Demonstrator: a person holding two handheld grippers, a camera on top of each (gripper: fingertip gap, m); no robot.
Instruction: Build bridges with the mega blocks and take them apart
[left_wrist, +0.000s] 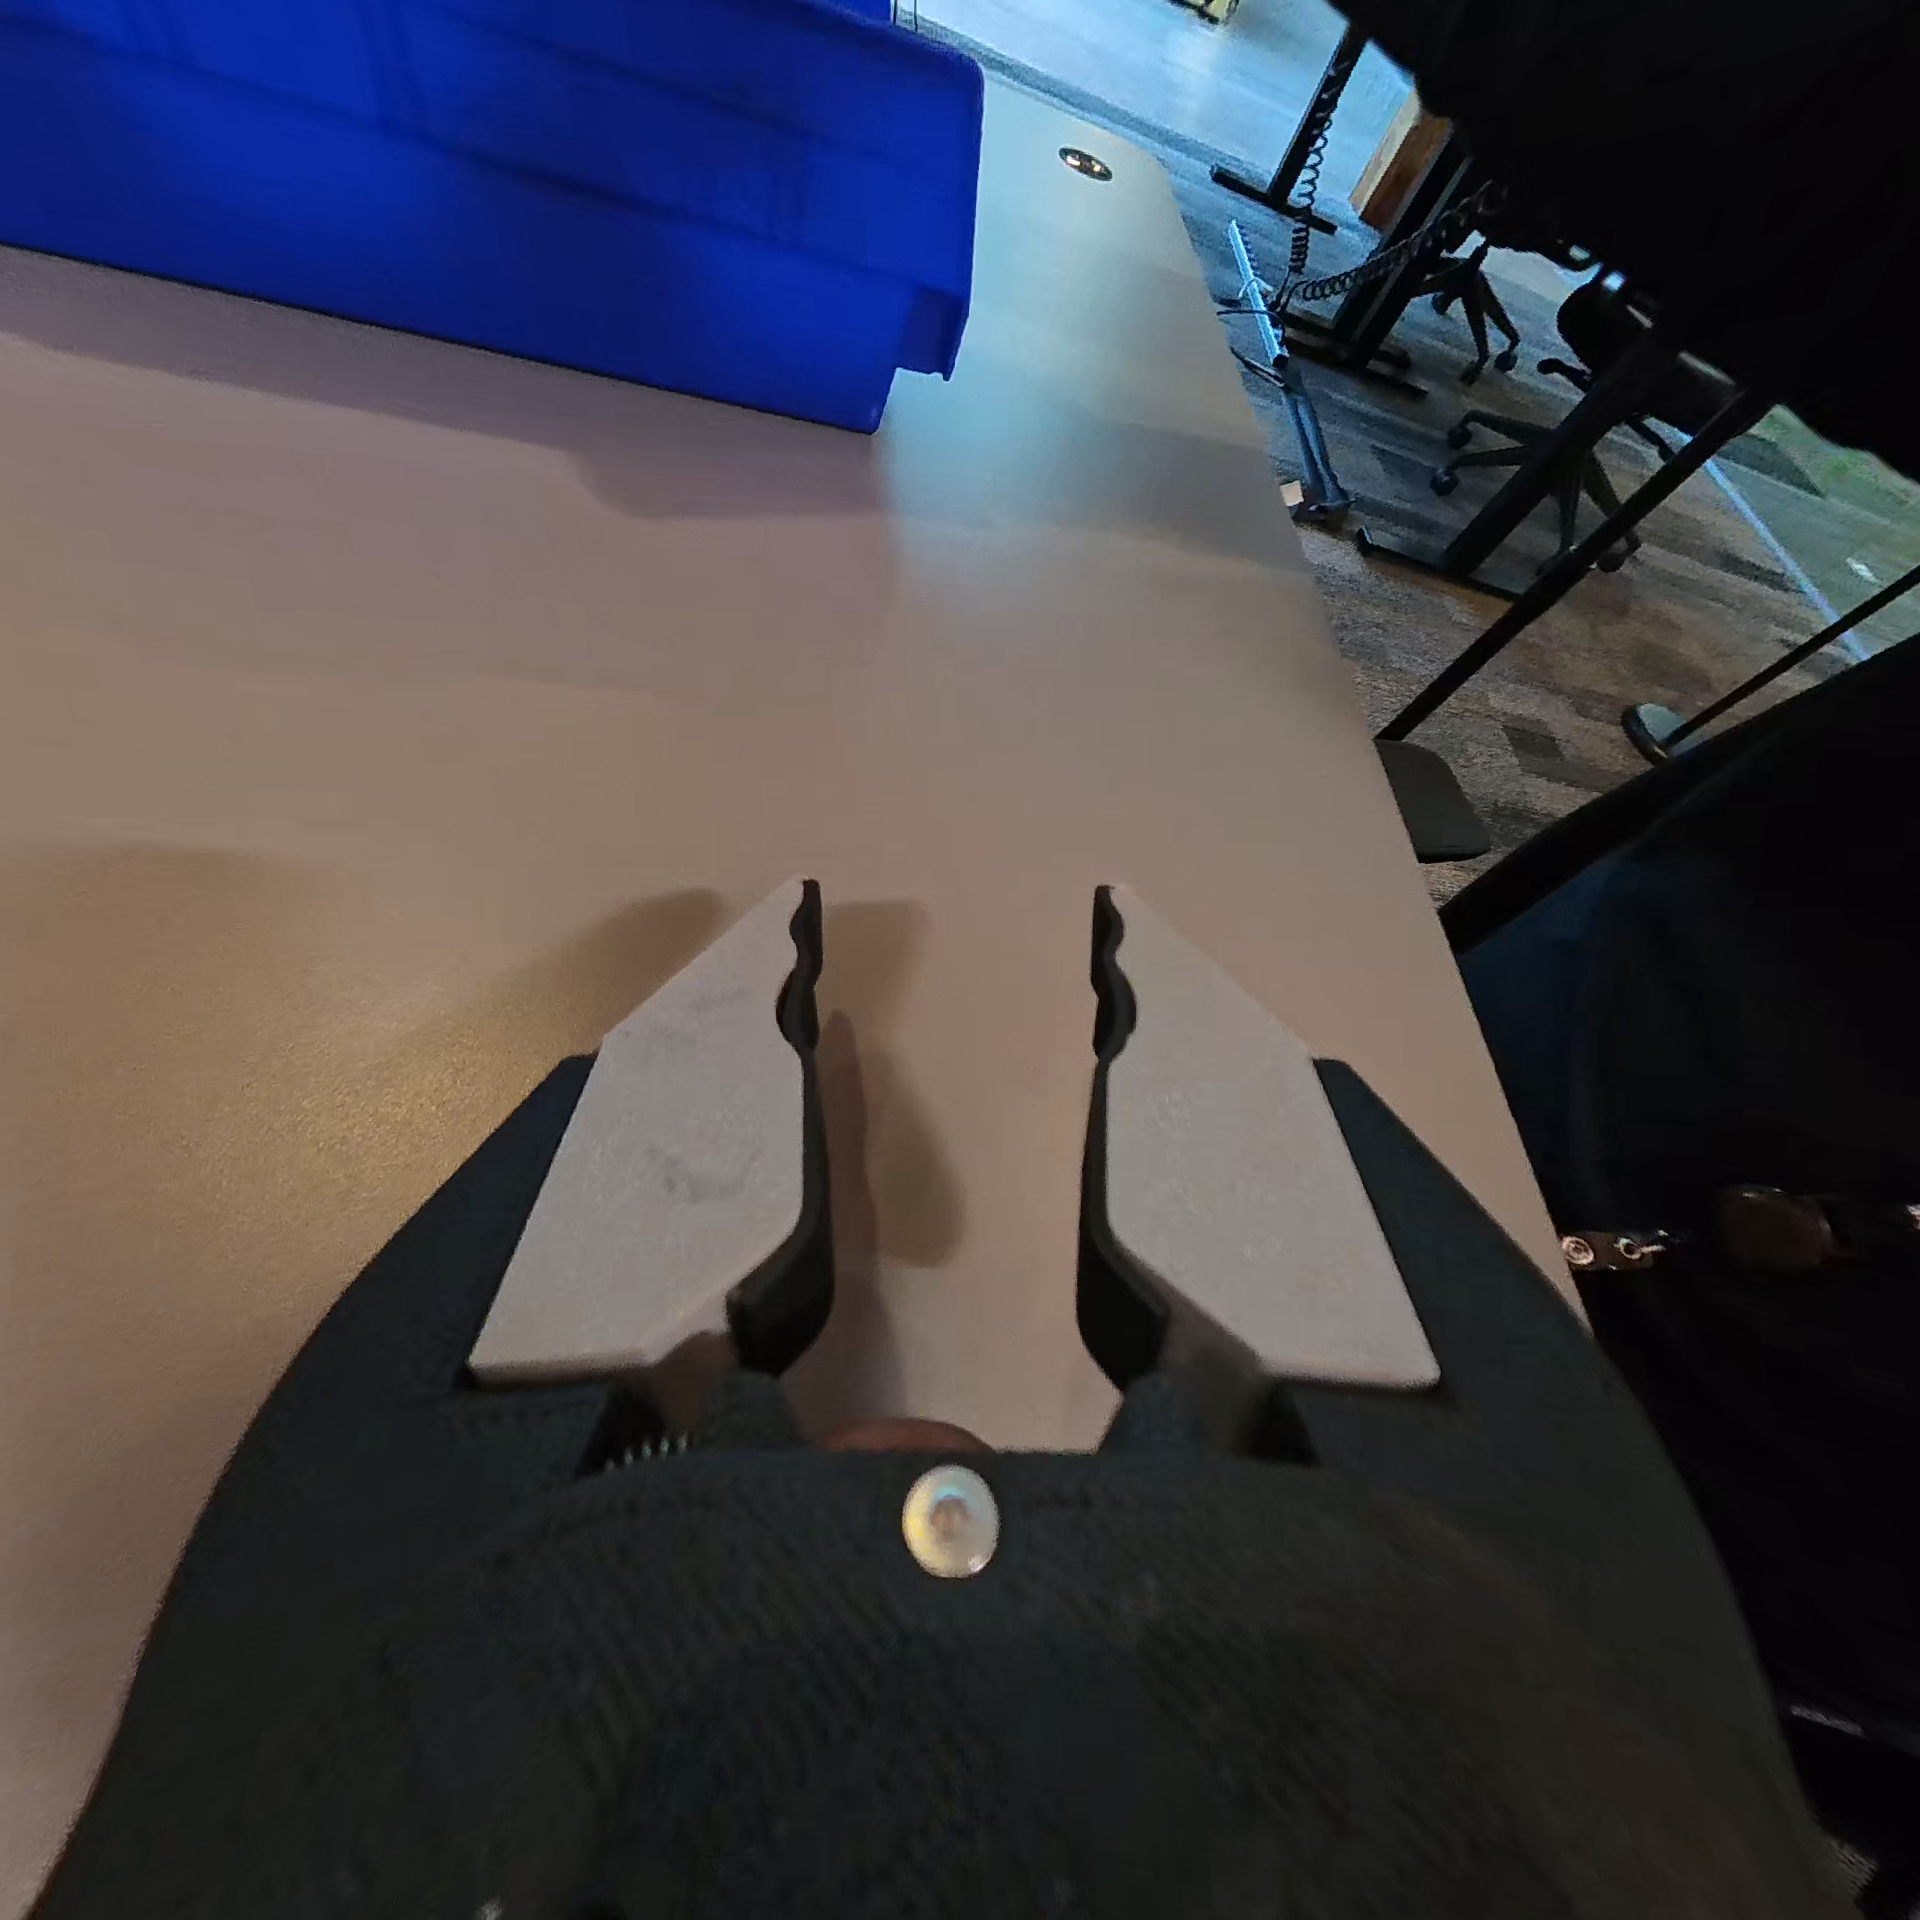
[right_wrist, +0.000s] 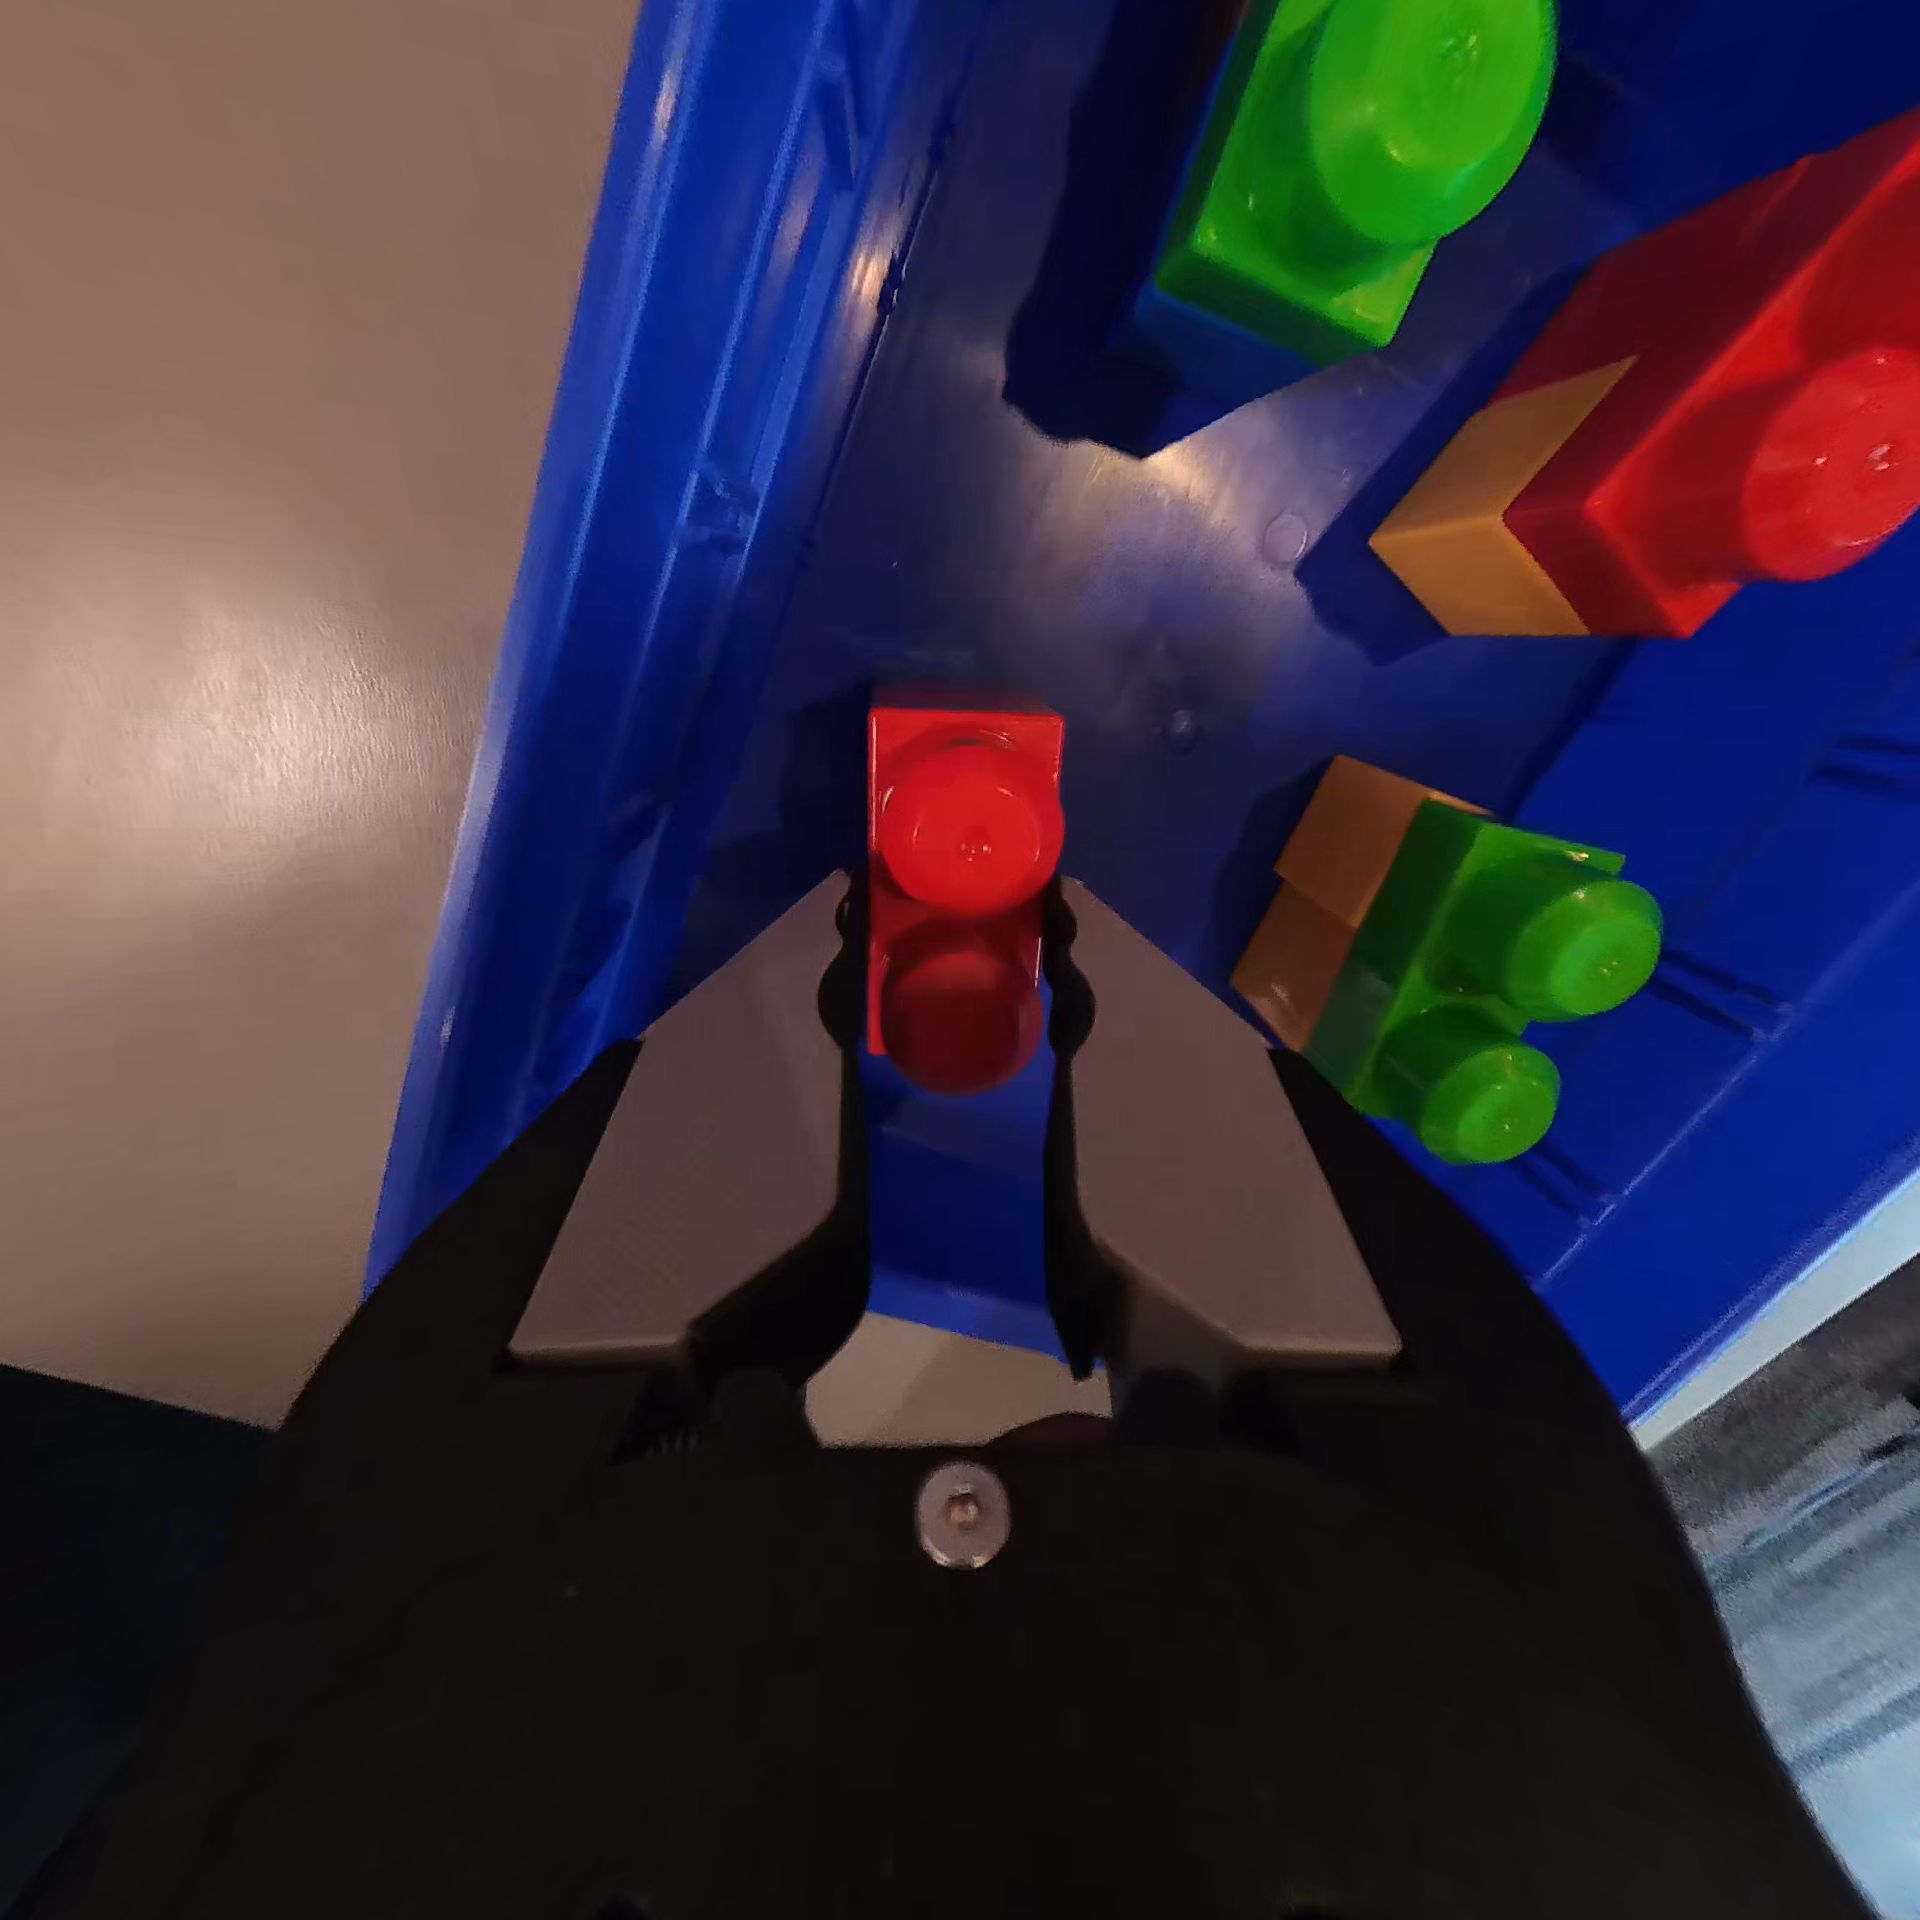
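In the right wrist view my right gripper (right_wrist: 954, 914) points down into a blue bin (right_wrist: 665, 582) and is shut on a red two-stud block (right_wrist: 961, 831), its pads against the block's two sides. Other blocks lie in the bin: a green block (right_wrist: 1340, 177) at the top, a red block on a tan block (right_wrist: 1714, 457) at the right, and a green two-stud block on a tan one (right_wrist: 1475, 987). In the left wrist view my left gripper (left_wrist: 956, 914) is open and empty, low over the bare table (left_wrist: 520, 675), with the blue bin (left_wrist: 499, 197) ahead of it.
The table's right edge (left_wrist: 1351, 675) runs close to the left gripper. Beyond it are the floor, desk legs and office chairs (left_wrist: 1538, 436). A dark-clothed person (left_wrist: 1714, 1039) is at the right edge. There is about 30 cm between the tips of the two grippers.
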